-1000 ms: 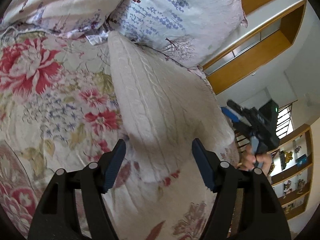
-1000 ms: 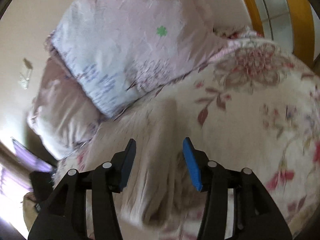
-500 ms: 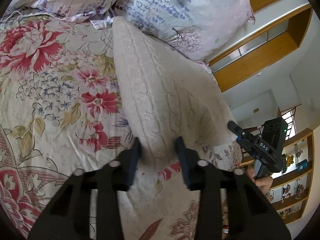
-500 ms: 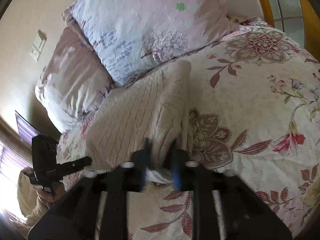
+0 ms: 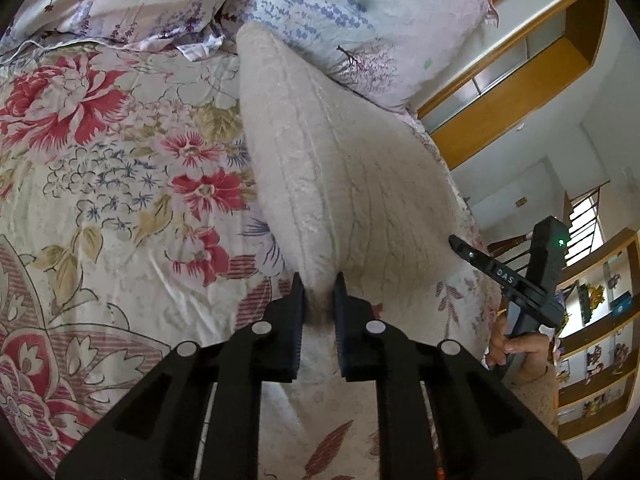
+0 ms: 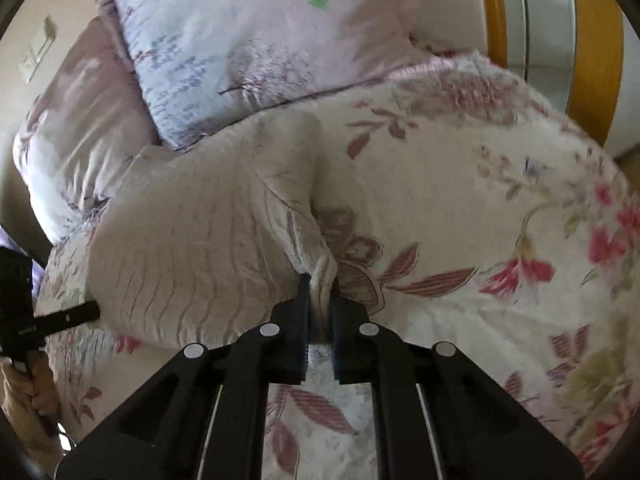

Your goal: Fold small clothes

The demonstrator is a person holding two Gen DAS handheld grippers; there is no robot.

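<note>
Your left gripper (image 5: 318, 292) was clamped on the near edge of the cream cable-knit sweater (image 5: 340, 168), with a fold of knit bunched between its two dark fingers (image 5: 294, 320). Your right gripper (image 6: 319, 292) was pinching another part of that same near edge, a small ridge of fabric standing up between its closed fingers (image 6: 298, 320).

The sweater (image 6: 200, 232) lay on the bed, spread over the floral bedspread (image 5: 120, 184). From your left gripper it ran away as a long, narrowing shape, and its far end reached up to the pillows. In the right wrist view it looked broader, with a sleeve or flap folded along its right side and wrinkles radiating from the pinch.

Two pillows sat at the head of the bed: a lavender-print one (image 5: 360, 12) just beyond the sweater's far tip, and a paler pink one (image 5: 120, 0) beside it. The right wrist view was somewhat blurred, so the bedspread's (image 6: 480, 208) pattern was soft there.

In the left wrist view your right gripper's black body showed at the right edge with your hand (image 5: 516, 350) wrapped round its handle. Behind it were a wooden bed frame (image 5: 512, 92) and shelves (image 5: 600, 340) holding small items.
</note>
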